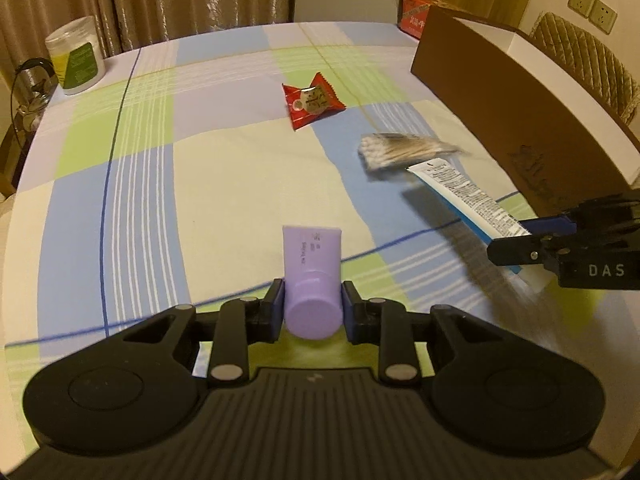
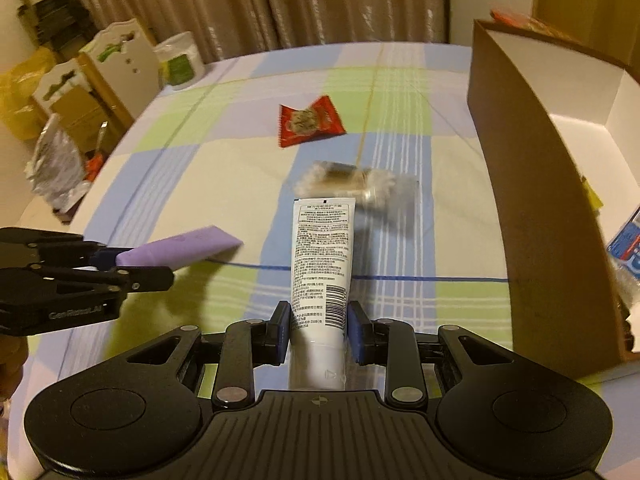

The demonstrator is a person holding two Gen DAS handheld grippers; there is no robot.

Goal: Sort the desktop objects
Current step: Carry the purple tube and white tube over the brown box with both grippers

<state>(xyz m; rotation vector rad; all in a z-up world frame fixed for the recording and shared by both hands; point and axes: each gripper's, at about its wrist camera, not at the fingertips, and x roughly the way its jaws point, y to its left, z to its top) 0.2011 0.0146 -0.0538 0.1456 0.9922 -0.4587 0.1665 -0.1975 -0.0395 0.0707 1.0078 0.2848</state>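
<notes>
Grippers over a checked tablecloth, each clamped on a tube. The left gripper has its pads narrowly set against a purple tube, gripped near the cap; the right gripper pinches a white tube the same way, printed side up. Both tubes are lifted clear of the cloth, on the near side of the brown cardboard box. A red snack packet and a clear bag of cotton swabs lie on the cloth to the left of the box, the swabs nearer it. Only the right wrist view looks into the box, where a blue-and-white pack lies. Only the left wrist view shows wall sockets beyond the box.
</notes>
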